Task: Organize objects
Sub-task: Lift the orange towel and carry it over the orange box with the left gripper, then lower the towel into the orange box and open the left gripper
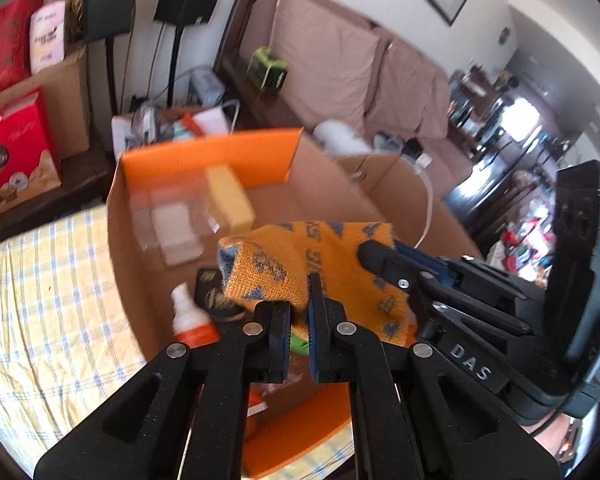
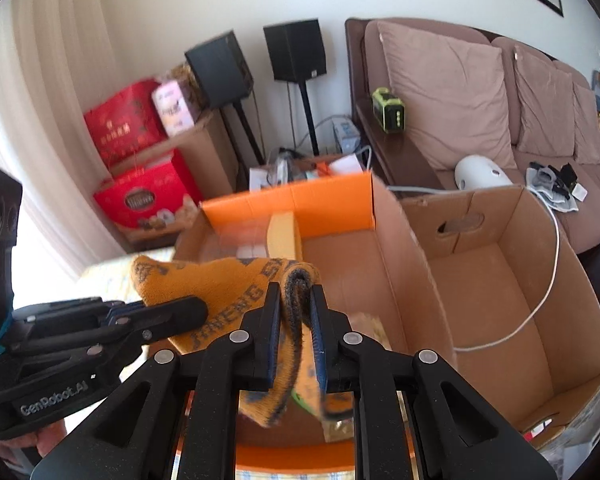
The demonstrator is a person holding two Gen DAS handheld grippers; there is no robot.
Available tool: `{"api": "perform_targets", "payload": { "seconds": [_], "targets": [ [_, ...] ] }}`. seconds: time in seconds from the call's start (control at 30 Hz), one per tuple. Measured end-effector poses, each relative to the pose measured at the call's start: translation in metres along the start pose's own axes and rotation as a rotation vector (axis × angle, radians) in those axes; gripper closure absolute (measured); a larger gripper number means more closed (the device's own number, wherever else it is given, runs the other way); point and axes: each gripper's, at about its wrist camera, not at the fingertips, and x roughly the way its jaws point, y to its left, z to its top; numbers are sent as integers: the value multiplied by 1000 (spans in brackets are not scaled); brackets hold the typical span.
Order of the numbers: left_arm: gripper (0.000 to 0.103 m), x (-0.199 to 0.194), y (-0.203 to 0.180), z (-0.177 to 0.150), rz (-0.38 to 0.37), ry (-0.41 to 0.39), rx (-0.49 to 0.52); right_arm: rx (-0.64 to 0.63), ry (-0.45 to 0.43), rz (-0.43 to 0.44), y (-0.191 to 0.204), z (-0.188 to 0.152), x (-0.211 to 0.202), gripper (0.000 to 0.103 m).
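The left claw is pinching one edge of an orange knitted sock with blue-grey lettering, its pads pressed nearly together on the fabric. The right claw is pinching the sock's dark cuffed end, its fingers likewise squeezed on the folded knit. Between the two claws the sock is hanging stretched above an open cardboard box with orange flaps. Inside that box, below the sock, a white bottle with an orange band is lying near the left wall beside a dark packet, and farther in, a yellow block is leaning by a clear plastic container. To the right, a second, plain cardboard box is standing just beside the first, with a white cable draped into it. The boxes are resting on a yellow checked cloth. Beyond them, a pink-cushioned sofa is standing along the far wall, with red gift bags and two black speakers to the far left.
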Motion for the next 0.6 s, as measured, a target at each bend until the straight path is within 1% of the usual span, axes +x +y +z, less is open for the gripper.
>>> {"api": "perform_targets", "payload": {
  "seconds": [0.03,0.1,0.17,0.2,0.23,0.27,0.3,0.33,0.37,0.43,0.53,0.6],
  "targets": [
    [96,7,5,-4,20,28,-4,-2,24,2,1,-5,6,90],
    [95,15,12,-11,52,57,-12,1,60,9,3,-15,16,89],
    [90,20,18,-17,89,71,-11,0,81,15,4,-21,22,85],
    [86,19,20,-20,103,73,-12,-1,90,18,5,-24,24,82],
    [81,19,22,-21,110,72,-15,-8,102,20,6,-26,25,79],
    [80,17,25,-22,114,69,-22,-13,111,26,7,-29,26,76],
    [75,16,29,-21,116,66,-29,-14,117,29,8,-31,26,74],
    [68,12,32,-21,117,61,-40,-13,120,30,9,-32,26,73],
    [65,8,36,-20,115,54,-54,-10,124,33,9,-33,25,73],
    [54,0,44,-20,109,34,-72,1,125,46,9,-35,21,73],
    [45,-12,48,-19,133,9,-61,-6,101,37,13,-35,12,70],
    [44,-20,48,-21,156,-4,-40,-5,74,34,16,-34,4,66]
  ]
}}
